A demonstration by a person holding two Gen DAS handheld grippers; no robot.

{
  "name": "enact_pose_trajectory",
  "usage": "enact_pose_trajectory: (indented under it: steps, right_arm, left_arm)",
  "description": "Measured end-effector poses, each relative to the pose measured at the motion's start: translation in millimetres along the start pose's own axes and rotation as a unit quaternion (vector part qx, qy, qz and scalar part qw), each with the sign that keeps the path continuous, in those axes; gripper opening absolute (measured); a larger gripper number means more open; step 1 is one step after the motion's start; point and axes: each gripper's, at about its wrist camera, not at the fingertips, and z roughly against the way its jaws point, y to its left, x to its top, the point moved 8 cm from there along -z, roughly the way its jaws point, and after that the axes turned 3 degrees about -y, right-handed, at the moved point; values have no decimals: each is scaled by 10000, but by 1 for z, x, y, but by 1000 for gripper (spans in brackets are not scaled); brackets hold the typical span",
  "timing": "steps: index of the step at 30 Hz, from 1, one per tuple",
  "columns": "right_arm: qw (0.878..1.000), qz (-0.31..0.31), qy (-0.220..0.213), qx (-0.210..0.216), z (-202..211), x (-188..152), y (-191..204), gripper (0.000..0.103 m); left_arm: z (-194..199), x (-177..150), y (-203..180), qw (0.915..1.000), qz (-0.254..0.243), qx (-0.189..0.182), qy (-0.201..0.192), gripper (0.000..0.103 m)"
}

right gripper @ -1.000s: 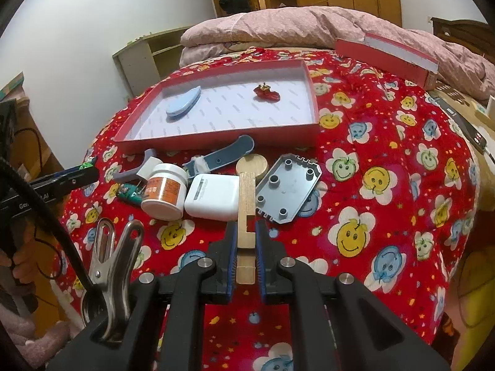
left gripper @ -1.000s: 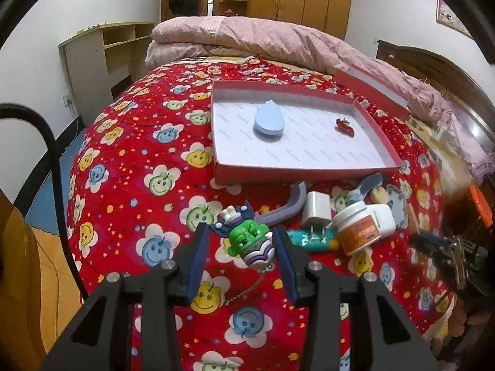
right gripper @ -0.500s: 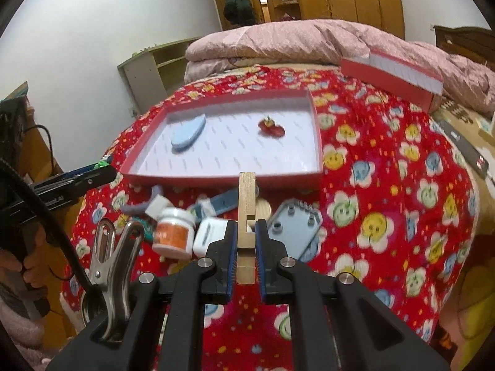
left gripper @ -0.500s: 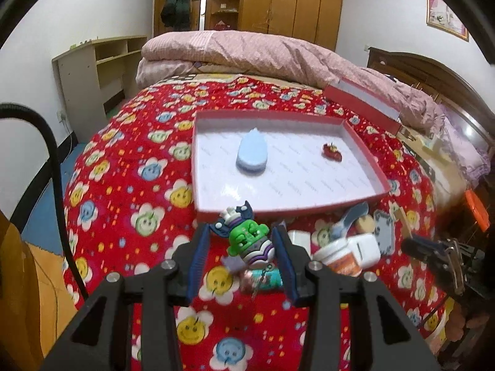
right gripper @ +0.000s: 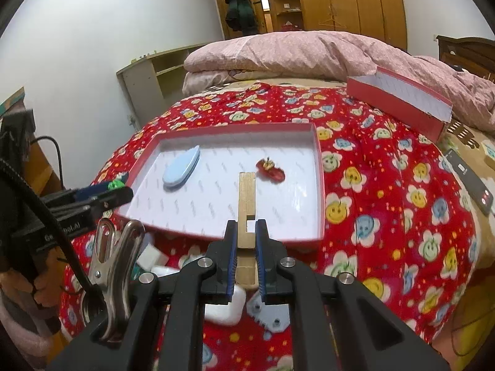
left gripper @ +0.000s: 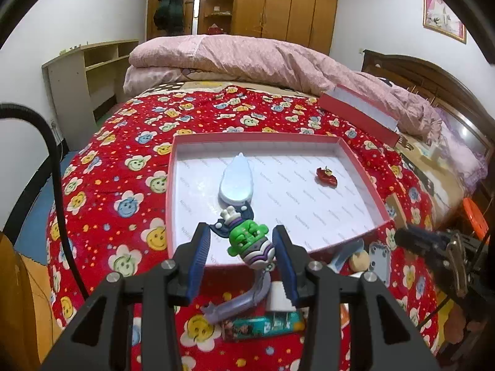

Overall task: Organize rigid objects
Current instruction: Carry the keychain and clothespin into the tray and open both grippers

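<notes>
My left gripper [left gripper: 243, 247] is shut on a green and purple toy figure [left gripper: 247, 241] and holds it over the near edge of the red tray [left gripper: 365, 167]. Inside the tray lie a pale blue teardrop piece [left gripper: 236, 179] and a small red toy [left gripper: 326, 177]. My right gripper [right gripper: 246, 241] is shut on a notched wooden stick [right gripper: 247, 198], which points over the tray's [right gripper: 320, 185] near rim toward the red toy [right gripper: 270, 170]. The blue teardrop piece [right gripper: 181, 170] lies at the tray's left. The left gripper's tip [right gripper: 102, 194] shows at the tray's left corner.
On the red patterned bedspread in front of the tray lie a grey curved piece [left gripper: 244, 300], a teal tube [left gripper: 263, 324], a grey studded plate [right gripper: 269, 312] and a white case [right gripper: 222, 309]. The red box lid [right gripper: 399, 99] leans on the pink quilt. A remote [right gripper: 470, 179] lies right.
Both grippers have risen and moved forward to the tray, each carrying its object. The loose items on the bedspread now sit below and behind the fingertips.
</notes>
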Motion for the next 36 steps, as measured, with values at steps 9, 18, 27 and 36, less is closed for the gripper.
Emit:
enact_pose_trajectory:
  steps: [9, 18, 27, 36]
  right_arm:
    - [9999, -34, 79, -100, -26, 16, -12, 12]
    - [9995, -133, 256, -160, -55, 21, -24, 12]
    - [9988, -217, 384, -188, -88, 27, -35, 12]
    - [9980, -321, 495, -218, -106, 27, -45, 12]
  left_arm:
    - [-30, 8, 0, 9999, -77, 87, 118, 44]
    - [-61, 11, 7, 9994, -49, 109, 325, 44]
    - [-92, 18, 13, 9988, -38, 150, 454, 44]
    - [-114, 28, 11, 9987, -54, 115, 493, 41]
